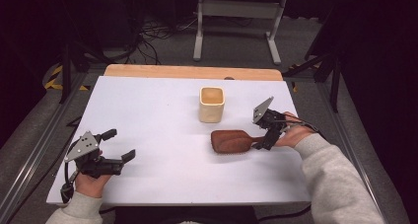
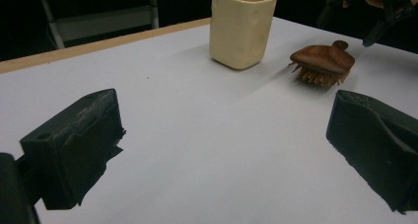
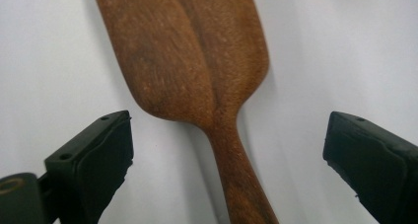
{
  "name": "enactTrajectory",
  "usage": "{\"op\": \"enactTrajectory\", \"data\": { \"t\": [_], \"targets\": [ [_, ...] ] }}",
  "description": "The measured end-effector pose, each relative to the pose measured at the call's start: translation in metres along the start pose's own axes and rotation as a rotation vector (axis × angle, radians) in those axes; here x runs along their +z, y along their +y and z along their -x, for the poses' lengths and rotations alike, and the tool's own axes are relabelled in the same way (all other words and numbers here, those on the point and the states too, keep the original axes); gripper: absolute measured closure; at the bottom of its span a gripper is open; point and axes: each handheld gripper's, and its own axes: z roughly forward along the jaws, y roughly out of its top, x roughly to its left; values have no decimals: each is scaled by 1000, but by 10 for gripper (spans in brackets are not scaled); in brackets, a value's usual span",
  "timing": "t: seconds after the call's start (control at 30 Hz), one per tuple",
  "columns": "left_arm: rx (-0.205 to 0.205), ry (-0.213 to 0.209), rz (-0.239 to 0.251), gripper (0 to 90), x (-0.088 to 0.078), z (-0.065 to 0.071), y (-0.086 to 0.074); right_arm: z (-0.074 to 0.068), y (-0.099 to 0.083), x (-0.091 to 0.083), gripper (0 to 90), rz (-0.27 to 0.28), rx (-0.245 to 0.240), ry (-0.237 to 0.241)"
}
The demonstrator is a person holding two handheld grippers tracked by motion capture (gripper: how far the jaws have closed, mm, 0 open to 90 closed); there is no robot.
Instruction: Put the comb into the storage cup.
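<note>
L gripper (image 1: 120, 146) sat near the table's (image 1: 162, 179) front-left corner, jaws spread wide w/ nothing between them, resting low over the white top. Mid-table, toward the back, stood a cream cup (image 1: 212, 104), upright. Just in front & to its right lay the wooden hairbrush (image 1: 231, 141), bristles down, handle pointing right. R gripper (image 1: 263, 141) was at that handle, jaws wide apart on either side, pads not touching the wood.
</note>
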Motion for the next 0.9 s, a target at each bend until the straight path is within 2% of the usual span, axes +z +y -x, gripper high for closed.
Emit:
{"op": "enactTrajectory", "data": {
  "t": [0.17,0.33,0.47,0.57,0.63,0.7,0.73,0.87,0.9],
  "targets": [
    [-1,7,-2,15,-4,0,-2,-1,2,8,94,-31,-34,30],
    [-5,13,-5,15,-7,0,-4,-3,3,19,169,-109,-58,73],
    [-10,16,-6,15,-9,1,-5,-3,5,27,230,-153,-100,61],
    [-11,18,-5,15,-10,1,-5,-1,6,31,280,-170,-109,54],
    [-12,20,-3,15,-10,1,-6,2,6,33,348,-186,-111,58],
    [-13,18,-4,15,-10,1,-6,2,6,32,413,-186,-101,68],
    [-8,18,-8,15,-10,0,-6,3,7,33,447,-176,-113,72],
    [-8,17,-7,15,-9,1,-6,2,9,34,571,-205,-105,81],
    [-9,17,-7,15,-9,1,-6,2,9,35,579,-209,-105,79]
  ]
}}
